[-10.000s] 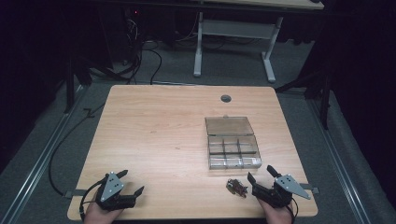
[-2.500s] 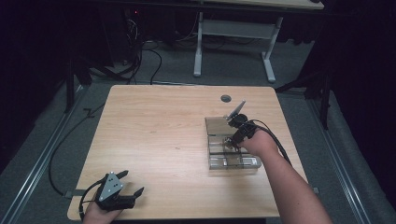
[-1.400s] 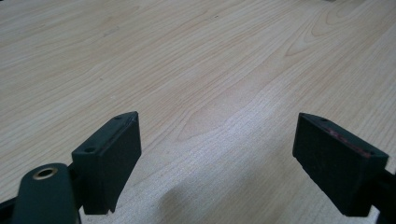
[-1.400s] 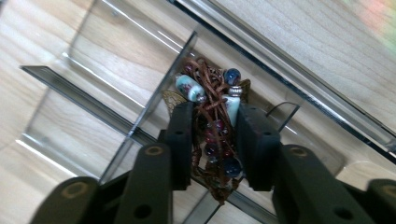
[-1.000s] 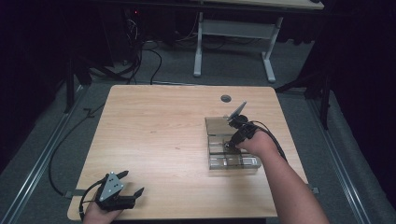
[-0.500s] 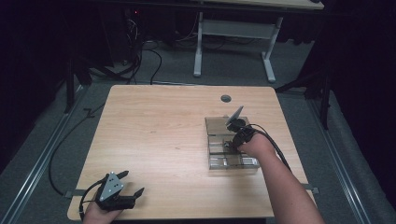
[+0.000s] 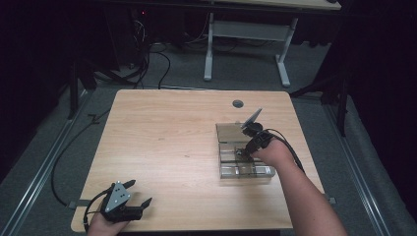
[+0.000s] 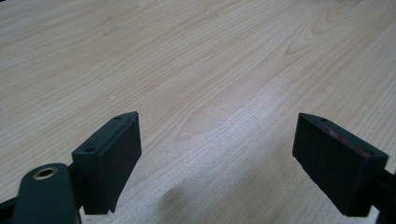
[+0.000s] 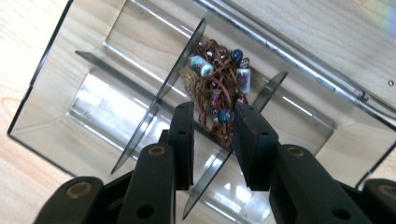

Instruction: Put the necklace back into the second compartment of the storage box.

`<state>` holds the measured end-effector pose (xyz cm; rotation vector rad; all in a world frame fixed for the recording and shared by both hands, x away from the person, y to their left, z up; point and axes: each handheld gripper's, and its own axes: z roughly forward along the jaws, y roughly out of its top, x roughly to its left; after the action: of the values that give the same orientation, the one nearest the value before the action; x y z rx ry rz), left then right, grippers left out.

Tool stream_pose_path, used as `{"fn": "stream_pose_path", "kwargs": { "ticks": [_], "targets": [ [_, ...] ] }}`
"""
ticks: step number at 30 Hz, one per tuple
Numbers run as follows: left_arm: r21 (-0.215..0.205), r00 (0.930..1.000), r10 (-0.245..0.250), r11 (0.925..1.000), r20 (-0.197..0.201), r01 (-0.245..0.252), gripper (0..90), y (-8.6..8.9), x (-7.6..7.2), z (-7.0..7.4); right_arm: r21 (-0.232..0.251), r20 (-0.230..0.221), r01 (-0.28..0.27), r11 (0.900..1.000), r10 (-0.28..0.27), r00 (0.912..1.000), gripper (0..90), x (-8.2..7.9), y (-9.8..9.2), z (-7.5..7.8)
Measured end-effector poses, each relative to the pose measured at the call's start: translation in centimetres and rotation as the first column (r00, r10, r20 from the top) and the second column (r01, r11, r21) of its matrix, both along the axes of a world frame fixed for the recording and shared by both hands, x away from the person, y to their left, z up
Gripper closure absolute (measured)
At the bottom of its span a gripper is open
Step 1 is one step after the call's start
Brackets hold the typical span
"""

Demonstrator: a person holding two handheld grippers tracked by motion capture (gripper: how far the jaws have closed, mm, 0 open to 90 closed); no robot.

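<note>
Right gripper inside the clear box — 2 jaws pinching a beaded bracelet. Left gripper at the table's near-left corner — spread wide, holding nothing.

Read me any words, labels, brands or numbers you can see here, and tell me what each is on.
None can be read: no text shows on the table, the clear box, the beaded bracelet, the left gripper or the right gripper.
</note>
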<state>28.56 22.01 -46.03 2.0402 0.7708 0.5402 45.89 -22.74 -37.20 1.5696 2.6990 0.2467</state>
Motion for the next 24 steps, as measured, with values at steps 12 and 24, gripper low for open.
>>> {"fn": "stream_pose_path", "kwargs": {
  "ticks": [12,24],
  "targets": [
    [-0.002,1.0000,-0.003,1.0000,0.001,0.003,15.9,0.0,0.0,0.0,0.003,0.000,0.010,1.000,-0.010,0.9999,66.9,-1.3,-0.2,1.0],
    [-0.001,1.0000,0.000,1.0000,0.002,0.000,15.8,0.0,0.0,0.0,-0.018,0.044,-0.027,0.999,0.027,0.9987,59.4,-3.0,-0.7,2.0]
  ]
}}
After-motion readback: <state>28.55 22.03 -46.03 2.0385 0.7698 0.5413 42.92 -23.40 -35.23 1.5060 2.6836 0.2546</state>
